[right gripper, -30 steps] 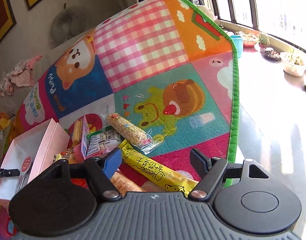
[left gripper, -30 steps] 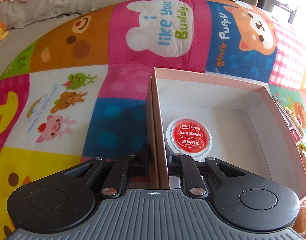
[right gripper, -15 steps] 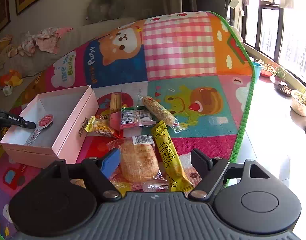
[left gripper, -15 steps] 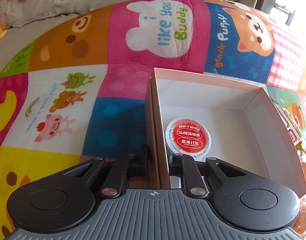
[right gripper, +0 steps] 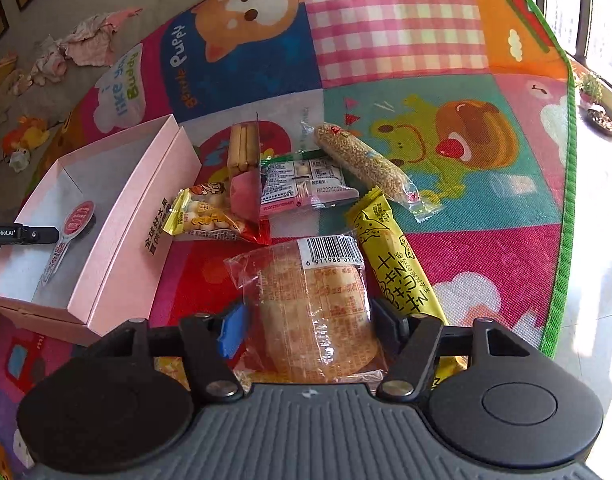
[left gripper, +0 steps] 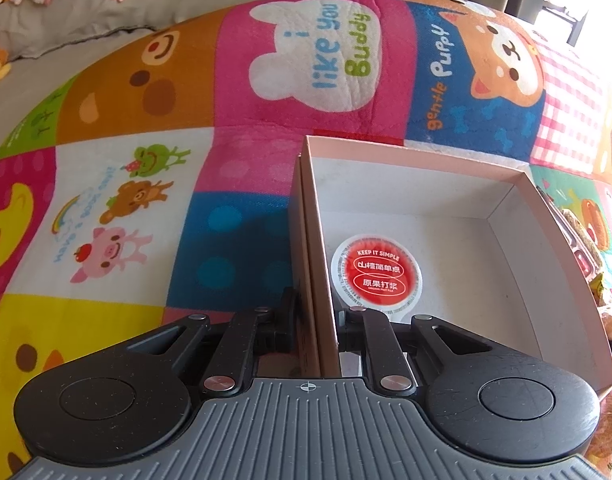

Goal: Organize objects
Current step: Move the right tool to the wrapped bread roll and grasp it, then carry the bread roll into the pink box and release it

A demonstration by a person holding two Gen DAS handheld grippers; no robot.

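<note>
Two grippers on patchwork play mat (right gripper: pixel 394 20): left gripper (left gripper: pixel 312 320) clamps pink cardboard box (left gripper: pixel 546 240) wall; right gripper (right gripper: pixel 306 326) fingers closing around crinkly clear-wrapped rice cracker (right gripper: pixel 314 304), lower edge hidden.

Right wrist view: open box (right gripper: pixel 118 236) sits at left on the play mat (right gripper: pixel 406 40), round sealed cup (right gripper: pixel 79 218) inside it. Snack packets cluster right of the box: biscuit-stick pack (right gripper: pixel 242 146) behind, grain bar (right gripper: pixel 366 162) upper right, cheese stick packet (right gripper: pixel 398 264) right of the rice cracker packet (right gripper: pixel 318 308) at lower centre. Clothes (right gripper: pixel 86 46) lie off the mat, upper left.
</note>
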